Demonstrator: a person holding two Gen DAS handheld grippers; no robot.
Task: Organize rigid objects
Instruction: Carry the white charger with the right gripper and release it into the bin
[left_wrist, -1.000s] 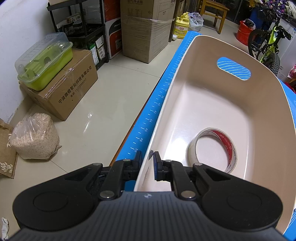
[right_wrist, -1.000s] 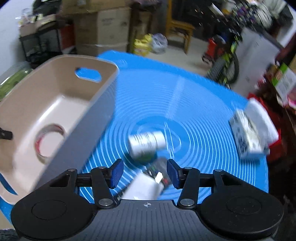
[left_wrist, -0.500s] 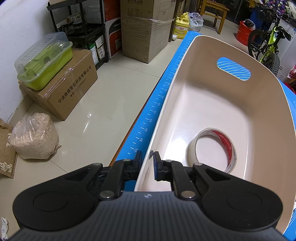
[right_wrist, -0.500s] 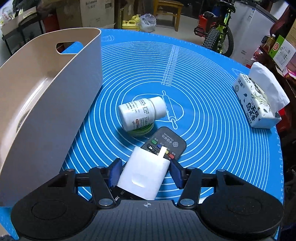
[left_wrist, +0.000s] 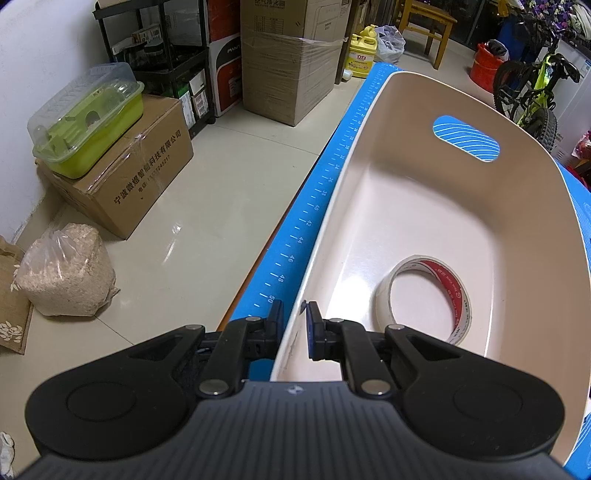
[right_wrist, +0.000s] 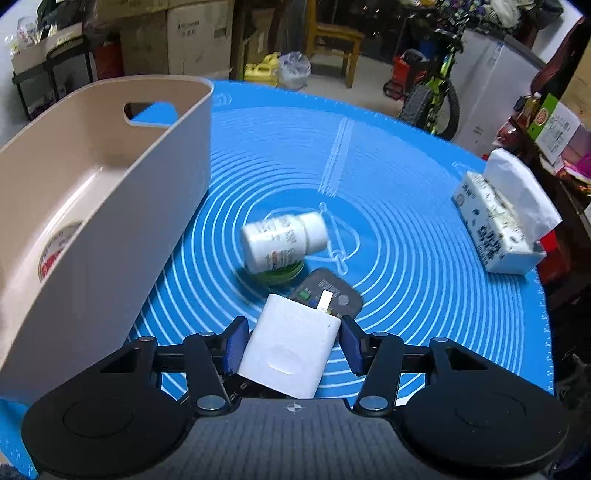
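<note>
My left gripper (left_wrist: 293, 325) is shut on the near left rim of the beige bin (left_wrist: 424, 206), one finger outside the wall and one inside. A roll of tape (left_wrist: 424, 295) lies in the bin. The bin (right_wrist: 92, 206) also shows at the left of the right wrist view. My right gripper (right_wrist: 291, 343) has its fingers around a white charger (right_wrist: 290, 350), above a dark remote control (right_wrist: 328, 291). A white pill bottle (right_wrist: 280, 240) lies on a green lid (right_wrist: 275, 275) beyond them on the blue mat (right_wrist: 406, 258).
A tissue pack (right_wrist: 498, 221) sits at the mat's right edge. Left of the table are cardboard boxes (left_wrist: 122, 177), a green plastic cage (left_wrist: 88, 125) and a bag of bedding (left_wrist: 62, 273) on the floor. A bicycle (right_wrist: 432, 99) stands behind.
My right gripper moved in over the charger, closed its fingers on it, and the view has tilted up a little. The left gripper has not moved.
</note>
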